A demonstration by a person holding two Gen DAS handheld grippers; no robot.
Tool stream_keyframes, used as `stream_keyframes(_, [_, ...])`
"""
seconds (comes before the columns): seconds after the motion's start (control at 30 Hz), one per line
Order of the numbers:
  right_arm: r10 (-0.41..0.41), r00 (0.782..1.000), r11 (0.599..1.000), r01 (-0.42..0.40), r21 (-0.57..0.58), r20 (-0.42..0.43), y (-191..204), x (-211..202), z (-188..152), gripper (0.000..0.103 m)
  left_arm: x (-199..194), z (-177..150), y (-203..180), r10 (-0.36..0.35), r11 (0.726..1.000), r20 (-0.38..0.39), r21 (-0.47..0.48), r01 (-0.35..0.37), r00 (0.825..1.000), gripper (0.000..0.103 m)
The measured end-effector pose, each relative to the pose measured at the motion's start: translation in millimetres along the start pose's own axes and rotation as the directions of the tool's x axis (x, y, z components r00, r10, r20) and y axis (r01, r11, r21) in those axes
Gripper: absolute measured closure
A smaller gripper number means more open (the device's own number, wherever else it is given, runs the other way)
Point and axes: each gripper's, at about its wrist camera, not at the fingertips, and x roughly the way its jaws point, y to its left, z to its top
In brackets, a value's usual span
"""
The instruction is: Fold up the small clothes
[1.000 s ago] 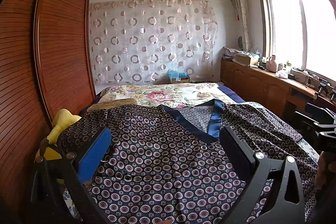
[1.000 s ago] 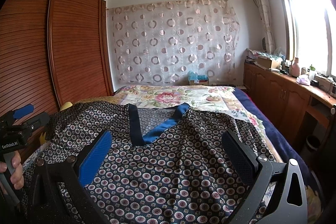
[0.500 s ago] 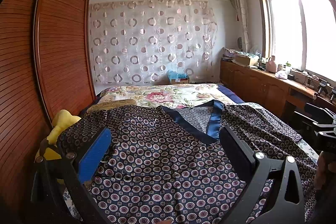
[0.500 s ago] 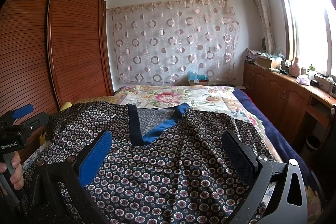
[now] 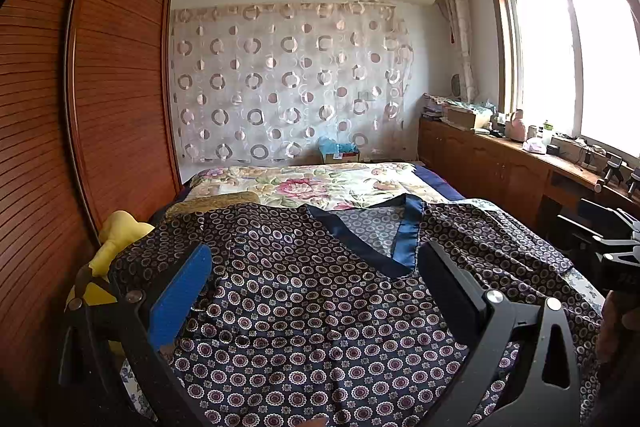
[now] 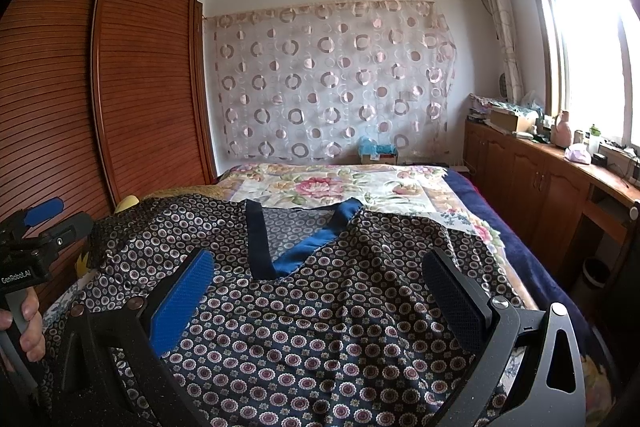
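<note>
One patterned garment (image 5: 312, 307) on bed (image 5: 320, 183)

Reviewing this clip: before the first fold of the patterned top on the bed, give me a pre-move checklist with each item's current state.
1. Left gripper open, nothing held: ok.
2. Right gripper open, nothing held: ok.
3. Patterned top spread on the bed, blue neckline facing up: ok.
4. Cloth flat: not ok, wrinkles on the right side.
5. Yellow toy clear of the top: not ok, it sits against the left edge.
6. Near hem visible: cannot tell, fingers block it.
</note>
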Motion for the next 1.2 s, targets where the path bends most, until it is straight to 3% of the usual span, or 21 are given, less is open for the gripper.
stream_keyframes(0.37, [0.003, 1.0, 1.0, -0.003, -0.001, -0.001, -1, 1, -1, 0.0, -2, -2, 0, -0.004, 1.0, 0.002, 0.0, 0.004, 1.0, 0.0])
stream_keyframes(0.53, [0.015, 1.0, 1.0, -0.015, 0.001, -0.015, -1, 5, -4, 0.0, 5, -9, 10, -0.009, 1.0, -0.038, 0.006, 0.01, 0.999, 0.0])
stream_keyframes(0.8, [0.074, 0.995, 0.997, -0.075, -0.017, -0.07, 4, 24, -9, 0.0, 18, -25, 55, 0.038, 0.999, -0.123, 0.021, -0.036, 0.992, 0.0])
stream_keyframes(1.0, [0.108, 0.988, 0.992, -0.114, -0.051, -0.109, 7, 36, -3, 0.0, 31, -46, 107, 0.125, 0.992, -0.198, 0.033, -0.121, 0.972, 0.0])
stream_keyframes(1.2, [0.137, 0.977, 0.985, -0.152, -0.084, -0.16, 16, 52, -1, 0.0, 39, -56, 145, 0.145, 0.989, -0.247, 0.006, -0.148, 0.958, 0.004])
